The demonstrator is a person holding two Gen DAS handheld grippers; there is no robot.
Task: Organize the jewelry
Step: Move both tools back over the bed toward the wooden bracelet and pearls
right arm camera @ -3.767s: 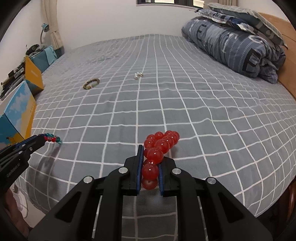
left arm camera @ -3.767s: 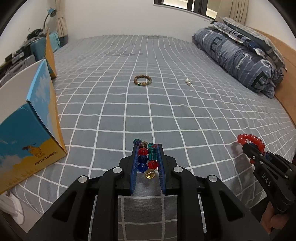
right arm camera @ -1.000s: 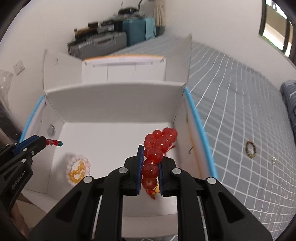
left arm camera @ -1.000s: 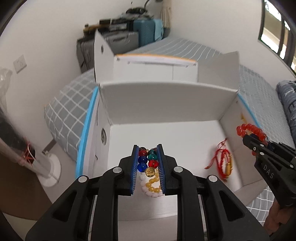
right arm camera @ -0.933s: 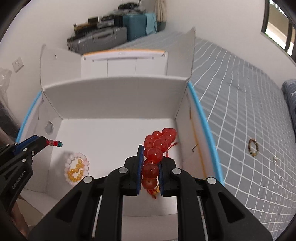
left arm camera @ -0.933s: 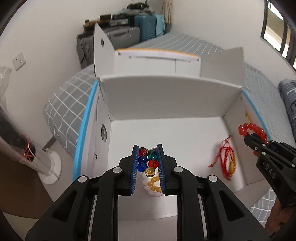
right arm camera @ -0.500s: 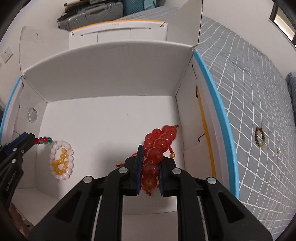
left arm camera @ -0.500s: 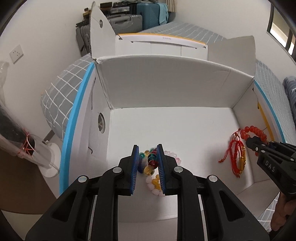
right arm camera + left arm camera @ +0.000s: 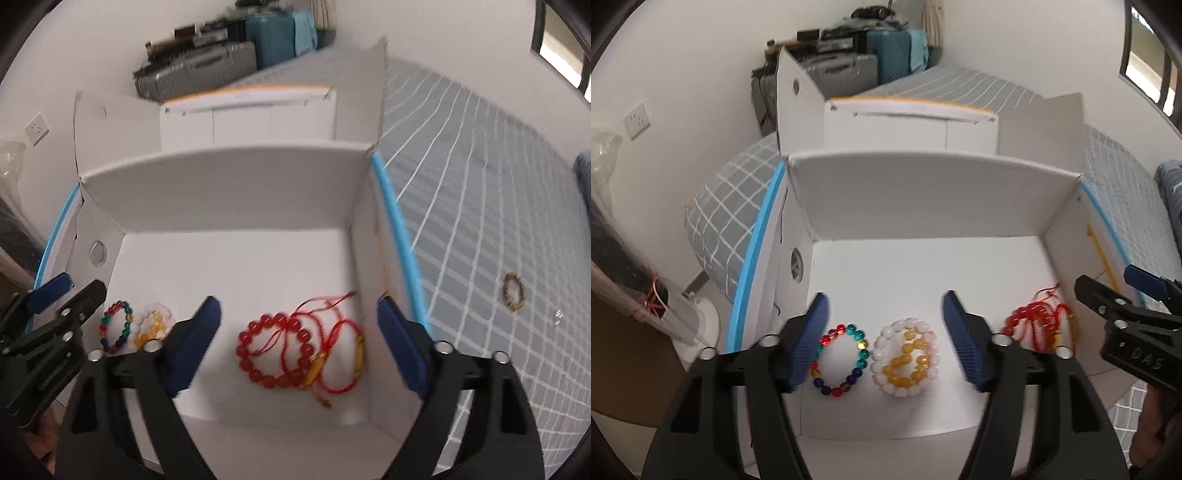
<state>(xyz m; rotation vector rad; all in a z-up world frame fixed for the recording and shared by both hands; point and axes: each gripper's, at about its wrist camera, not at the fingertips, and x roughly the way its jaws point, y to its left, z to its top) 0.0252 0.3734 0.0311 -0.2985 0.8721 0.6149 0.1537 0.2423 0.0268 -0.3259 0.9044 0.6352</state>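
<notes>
An open white cardboard box (image 9: 923, 192) (image 9: 229, 195) stands at the bed's edge. On its floor lie a multicoloured bead bracelet (image 9: 840, 360) (image 9: 116, 326), a white and yellow bead bracelet (image 9: 905, 356) (image 9: 153, 325), a red bead bracelet (image 9: 275, 349) (image 9: 1030, 325) and red cord bracelets (image 9: 340, 350). My left gripper (image 9: 884, 339) (image 9: 68, 291) is open and empty above the left bracelets. My right gripper (image 9: 299, 343) (image 9: 1115, 284) is open and empty above the red ones.
A brown bead bracelet (image 9: 514, 291) and a small pale item (image 9: 557, 315) lie on the grey checked bedspread (image 9: 480, 206) right of the box. Suitcases (image 9: 849, 70) stand behind against the wall. A bagged object (image 9: 624, 273) stands at the left.
Both grippers have opened inside the box. The multicoloured bracelet dropped beside the white and yellow one; the red bead bracelet dropped onto the red cords. Both grippers have risen a little.
</notes>
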